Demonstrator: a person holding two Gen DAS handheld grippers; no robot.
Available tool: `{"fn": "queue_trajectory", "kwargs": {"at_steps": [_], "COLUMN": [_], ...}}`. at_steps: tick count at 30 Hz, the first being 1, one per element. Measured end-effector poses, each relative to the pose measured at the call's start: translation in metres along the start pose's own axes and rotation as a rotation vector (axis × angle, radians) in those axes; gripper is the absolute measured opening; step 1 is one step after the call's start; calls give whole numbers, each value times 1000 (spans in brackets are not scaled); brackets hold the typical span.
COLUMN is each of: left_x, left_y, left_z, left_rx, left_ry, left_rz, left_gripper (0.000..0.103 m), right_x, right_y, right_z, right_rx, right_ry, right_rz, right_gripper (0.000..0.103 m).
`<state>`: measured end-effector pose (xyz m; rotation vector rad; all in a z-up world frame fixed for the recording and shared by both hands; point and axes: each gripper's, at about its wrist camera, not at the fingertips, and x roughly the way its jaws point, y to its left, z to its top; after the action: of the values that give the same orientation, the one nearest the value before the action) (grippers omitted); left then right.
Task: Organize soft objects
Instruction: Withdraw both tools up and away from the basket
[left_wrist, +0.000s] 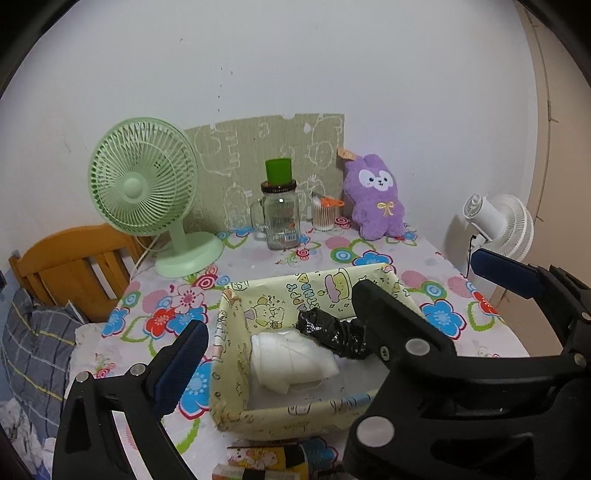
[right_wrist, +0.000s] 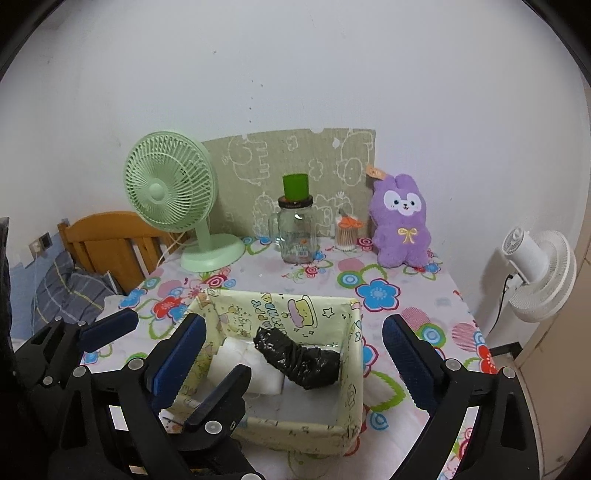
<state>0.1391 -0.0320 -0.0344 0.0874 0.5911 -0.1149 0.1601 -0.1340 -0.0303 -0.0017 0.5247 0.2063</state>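
A pale yellow cartoon-print fabric box (left_wrist: 236, 373) (right_wrist: 351, 373) stands on the flowered table. Inside lie a folded white cloth (left_wrist: 291, 363) (right_wrist: 240, 363) and a crumpled black plastic roll (left_wrist: 332, 330) (right_wrist: 299, 354). A purple plush rabbit (left_wrist: 375, 197) (right_wrist: 402, 221) leans on the back wall. My left gripper (left_wrist: 280, 328) is open and empty over the box's near side. My right gripper (right_wrist: 291, 350) is open and empty, with the box between its fingers. The right gripper also shows in the left wrist view (left_wrist: 502, 273), and the left gripper shows in the right wrist view (right_wrist: 162, 350).
A green desk fan (left_wrist: 147, 192) (right_wrist: 173, 195), a glass jar with a green cup on it (left_wrist: 280, 214) (right_wrist: 297, 229), and a cotton-swab pot (left_wrist: 325, 212) (right_wrist: 347, 232) stand at the back. A wooden chair (left_wrist: 74, 262) is left, a white fan (right_wrist: 539, 269) right.
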Motion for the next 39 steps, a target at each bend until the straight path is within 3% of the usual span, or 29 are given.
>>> {"fn": "queue_trajectory", "kwargs": {"at_steps": [16,39], "left_x": [-61,-96], "left_y": [-3,-4], "left_z": [-12,-52], "left_rx": [1,-11], "left_ry": [-80,-111], "left_rz": [-17,-32], "left_gripper": [101,102], "right_x": [-63,-105], "right_y": [18,33], "right_z": [-7,-47], "right_rx": [1,33], "right_ry": [-57,-60], "right_rz": [2,-27], "right_gripper": [100,100]}}
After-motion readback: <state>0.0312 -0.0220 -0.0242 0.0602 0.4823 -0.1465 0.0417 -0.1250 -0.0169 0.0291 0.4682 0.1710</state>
